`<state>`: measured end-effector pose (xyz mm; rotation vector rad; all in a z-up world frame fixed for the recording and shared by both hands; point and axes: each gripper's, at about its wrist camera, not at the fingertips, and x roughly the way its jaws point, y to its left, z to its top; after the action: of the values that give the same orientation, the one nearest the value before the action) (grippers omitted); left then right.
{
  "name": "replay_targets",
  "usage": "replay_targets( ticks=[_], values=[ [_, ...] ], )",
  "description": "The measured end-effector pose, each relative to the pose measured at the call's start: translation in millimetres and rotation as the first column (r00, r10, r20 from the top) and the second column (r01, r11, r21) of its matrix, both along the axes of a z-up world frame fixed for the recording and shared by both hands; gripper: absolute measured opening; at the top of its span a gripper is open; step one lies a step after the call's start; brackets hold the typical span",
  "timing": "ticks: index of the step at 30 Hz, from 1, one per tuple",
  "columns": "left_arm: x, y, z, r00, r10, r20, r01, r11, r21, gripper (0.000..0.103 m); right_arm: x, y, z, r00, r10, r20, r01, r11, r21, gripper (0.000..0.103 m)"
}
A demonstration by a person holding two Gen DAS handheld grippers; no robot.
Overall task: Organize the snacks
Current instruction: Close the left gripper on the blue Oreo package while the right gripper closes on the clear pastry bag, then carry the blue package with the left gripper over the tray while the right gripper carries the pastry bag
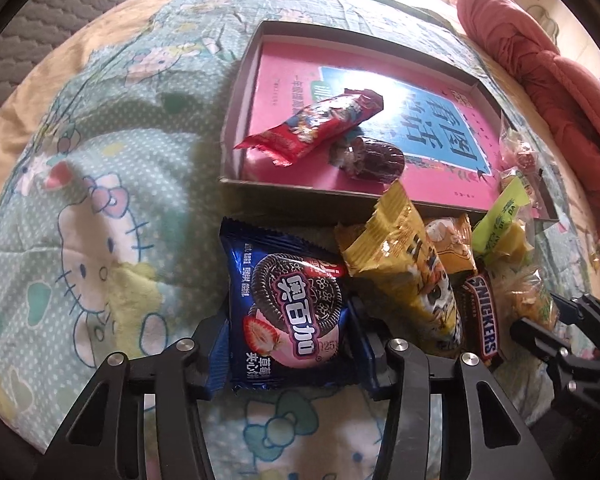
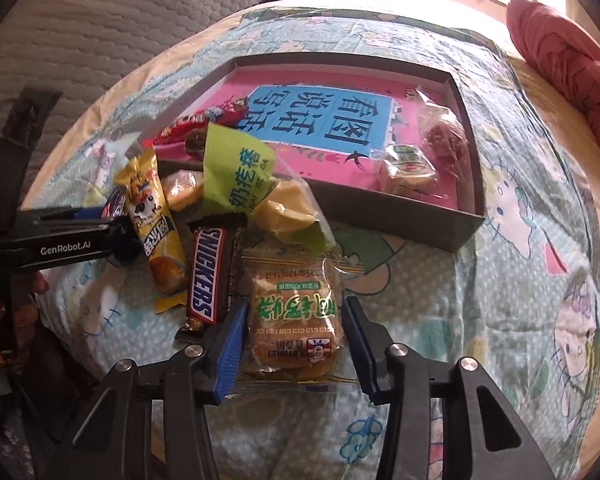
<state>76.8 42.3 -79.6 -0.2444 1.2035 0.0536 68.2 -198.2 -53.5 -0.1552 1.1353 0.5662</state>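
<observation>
A blue Oreo packet (image 1: 290, 312) with a strawberry cookie picture lies on a cartoon-cat bedspread (image 1: 100, 200). It sits between the fingers of the left gripper (image 1: 288, 336), whose blue pads press against both of its side edges, so the packet is gripped.

Just to the right of those fingers lies a cluster of snacks: a yellow wafer packet (image 1: 412, 272), tilted over the Oreo packet's upper right corner, then a brown Snickers bar (image 1: 482, 316) beside it, and a green-labelled clear bag (image 1: 500, 224) farther right.

The right gripper (image 2: 296, 332) is set around a clear-wrapped golden pastry (image 2: 296, 320) with green lettering. Its left pad touches the wrapper's edge, and its right pad stands at the other edge; I cannot tell whether that one presses. The fingers are at a middling width. The Snickers bar lies just outside the left finger, with the yellow wafer packet beyond it.

Ahead of both pairs of fingers sits a shallow grey box (image 2: 440, 216) with a pink and blue book cover lining its bottom. Inside it, toward the left, rest a red wrapped bar (image 1: 316, 124) and a dark round candy (image 1: 370, 158). Toward the right rest a small wrapped cake (image 2: 408, 170) and a red sweet in clear wrap (image 2: 446, 138).

A red blanket (image 1: 540, 80) is bunched at the far right of the bed.
</observation>
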Motion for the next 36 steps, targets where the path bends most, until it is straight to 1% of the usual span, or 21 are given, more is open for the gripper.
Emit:
replay_targets(
  ticks=[3, 6, 9, 12, 14, 15, 16, 17, 19, 20, 22, 25, 28, 32, 35, 36],
  values=[
    [-7, 2, 1, 1.0, -0.005, -0.003, 0.005, 1.0, -0.004, 0.052, 4, -6, -4, 0.999, -0.028, -0.022, 0.028, 1.0, -0.011, 0.048],
    [-11, 6, 4, 1.0, 0.001, -0.007, -0.001, 1.0, -0.023, 0.052, 5, -5, -10, 0.999, -0.03, -0.038, 0.029, 0.999, -0.027, 0.048],
    [-16, 11, 8, 1.0, 0.009, -0.01, -0.01, 0.999, -0.04, 0.052, 1, 6, -13, 1.0, 0.005, -0.002, -0.005, 0.996, -0.093, 0.051],
    [-19, 15, 12, 1.0, 0.022, -0.008, -0.022, 0.999, -0.039, 0.052, -6, 23, -21, 0.996, 0.073, 0.057, -0.06, 0.978, -0.202, 0.052],
    [-21, 17, 15, 1.0, 0.027, -0.002, -0.027, 0.999, -0.039, 0.052, -7, 26, -21, 0.993, 0.087, 0.073, -0.07, 0.975, -0.212, 0.051],
    [-22, 17, 17, 1.0, 0.03, 0.001, -0.03, 0.999, -0.038, 0.052, -6, 25, -19, 0.994, 0.08, 0.068, -0.066, 0.979, -0.195, 0.049],
    [-24, 18, 18, 0.999, 0.032, 0.004, -0.032, 0.999, -0.038, 0.052, -4, 20, -16, 0.996, 0.063, 0.056, -0.053, 0.985, -0.163, 0.045],
    [-25, 18, 20, 0.999, 0.033, 0.009, -0.033, 0.999, -0.04, 0.052, -2, 15, -14, 0.998, 0.047, 0.044, -0.041, 0.99, -0.135, 0.044],
    [-28, 19, 26, 0.999, 0.031, 0.025, -0.03, 0.999, -0.044, 0.052, 4, 1, -7, 1.0, 0.007, -0.017, -0.007, 1.0, -0.012, 0.044],
    [-30, 19, 30, 0.999, 0.031, 0.033, -0.029, 0.999, -0.039, 0.052, 7, -9, -4, 0.999, -0.021, -0.05, 0.023, 0.998, 0.058, 0.044],
    [-33, 19, 36, 0.998, 0.028, 0.052, -0.026, 0.999, -0.034, 0.052, 11, -21, 2, 0.996, -0.053, -0.075, 0.062, 0.99, 0.129, 0.044],
    [-38, 20, 48, 0.995, 0.026, 0.096, -0.022, 0.999, -0.033, 0.052, 14, -31, 10, 0.993, -0.078, -0.089, 0.095, 0.974, 0.207, 0.044],
    [-41, 20, 59, 0.989, 0.019, 0.149, -0.014, 0.999, -0.033, 0.052, 11, -32, 22, 0.995, -0.083, -0.055, 0.095, 0.964, 0.249, 0.044],
    [-39, 11, 72, 0.976, -0.015, 0.219, 0.021, 1.0, -0.022, 0.052, 12, -33, 37, 0.996, -0.091, 0.017, 0.083, 0.956, 0.282, 0.044],
    [-37, 6, 79, 0.968, -0.039, 0.249, 0.038, 0.999, 0.006, 0.052, 11, -28, 48, 0.993, -0.096, 0.064, 0.073, 0.952, 0.297, 0.044],
    [-36, 4, 80, 0.966, -0.043, 0.255, 0.043, 0.999, 0.005, 0.052, 11, -27, 50, 0.992, -0.097, 0.075, 0.071, 0.951, 0.3, 0.044]
  ],
)
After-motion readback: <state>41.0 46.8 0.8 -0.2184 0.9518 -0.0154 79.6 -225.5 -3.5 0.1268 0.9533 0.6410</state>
